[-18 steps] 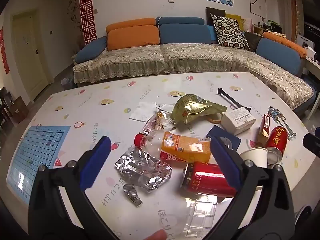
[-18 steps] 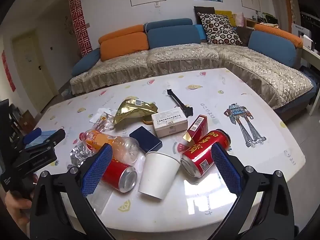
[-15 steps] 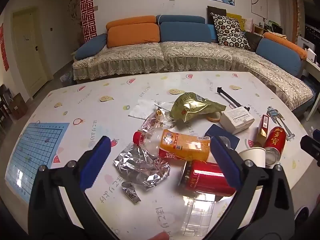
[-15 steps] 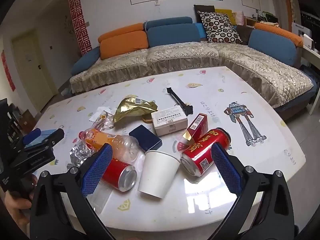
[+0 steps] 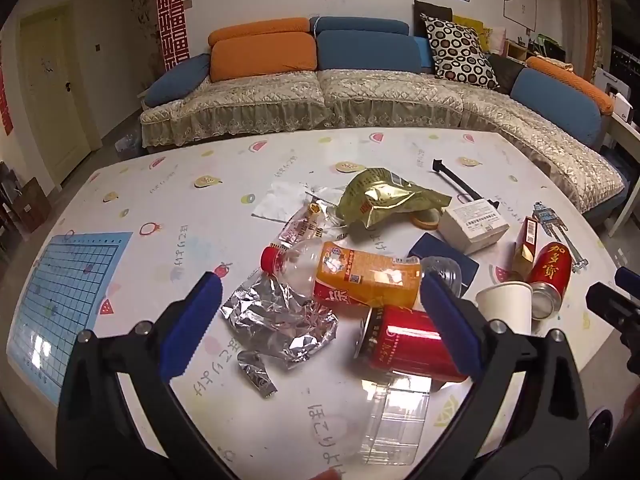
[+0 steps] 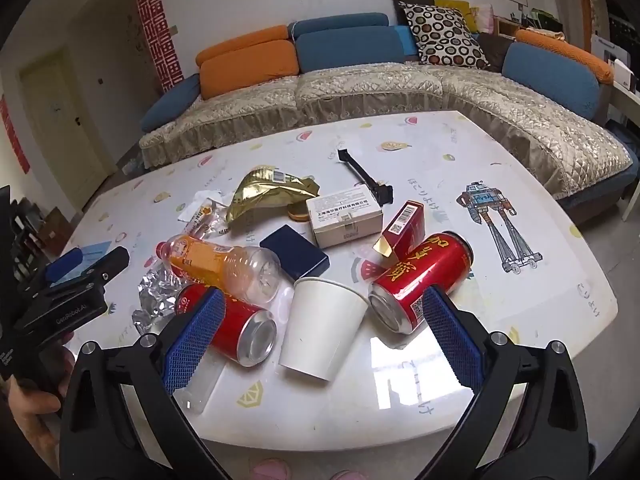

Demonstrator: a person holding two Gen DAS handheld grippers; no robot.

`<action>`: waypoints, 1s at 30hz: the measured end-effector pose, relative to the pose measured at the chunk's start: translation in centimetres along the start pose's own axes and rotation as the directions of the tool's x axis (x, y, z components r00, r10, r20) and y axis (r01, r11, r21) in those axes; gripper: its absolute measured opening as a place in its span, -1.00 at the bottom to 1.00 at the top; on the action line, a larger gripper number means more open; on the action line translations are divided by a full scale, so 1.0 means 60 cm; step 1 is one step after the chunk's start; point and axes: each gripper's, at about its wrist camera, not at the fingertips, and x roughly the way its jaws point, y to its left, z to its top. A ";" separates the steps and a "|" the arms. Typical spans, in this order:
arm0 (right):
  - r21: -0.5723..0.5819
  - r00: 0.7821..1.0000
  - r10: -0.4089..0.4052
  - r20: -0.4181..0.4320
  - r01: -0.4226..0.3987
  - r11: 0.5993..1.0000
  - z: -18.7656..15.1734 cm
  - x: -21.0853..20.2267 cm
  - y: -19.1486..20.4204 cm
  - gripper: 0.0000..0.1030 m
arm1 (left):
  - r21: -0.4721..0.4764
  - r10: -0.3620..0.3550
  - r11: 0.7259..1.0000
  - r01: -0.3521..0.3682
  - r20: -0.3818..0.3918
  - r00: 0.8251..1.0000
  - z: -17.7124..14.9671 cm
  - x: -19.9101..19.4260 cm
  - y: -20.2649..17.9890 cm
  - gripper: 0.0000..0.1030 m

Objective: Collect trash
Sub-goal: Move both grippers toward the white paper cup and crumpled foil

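Trash lies on the white table (image 5: 168, 200): crumpled foil (image 5: 280, 320), an orange-label plastic bottle (image 5: 360, 276), a red can (image 5: 408, 346), a gold snack bag (image 5: 384, 200), a white paper cup (image 6: 320, 332) on its side and a second red can (image 6: 420, 280). My left gripper (image 5: 320, 332) is open and empty, above the foil and bottle. My right gripper (image 6: 320, 340) is open and empty, just short of the paper cup. The left gripper also shows in the right wrist view (image 6: 72, 292).
A white box (image 6: 344, 216), a red carton (image 6: 402, 230), a dark blue case (image 6: 294, 252), a black tool (image 6: 364, 176) and a clear plastic piece (image 5: 396, 416) also lie on the table. A blue grid mat (image 5: 60, 304) is at the left. A sofa (image 5: 360, 96) stands behind.
Both grippers have drifted slightly back from the table, and the trash sits a little farther up in each view. Nothing on the table has moved.
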 end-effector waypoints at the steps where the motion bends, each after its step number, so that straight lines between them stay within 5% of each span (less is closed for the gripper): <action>1: 0.004 1.000 -0.003 -0.015 0.003 1.000 -0.002 0.005 -0.001 0.90 | 0.018 -0.007 1.000 0.007 -0.021 1.000 -0.002 0.007 0.000 0.88; 11: 0.047 0.994 -0.008 -0.113 0.013 0.999 -0.022 0.050 -0.002 0.90 | 0.082 0.048 0.996 -0.042 -0.080 0.996 -0.036 0.040 0.004 0.88; 30: 0.049 0.989 -0.018 -0.148 0.026 0.998 -0.033 0.086 0.001 0.90 | 0.069 0.060 0.996 -0.053 -0.099 0.993 -0.044 0.065 0.019 0.88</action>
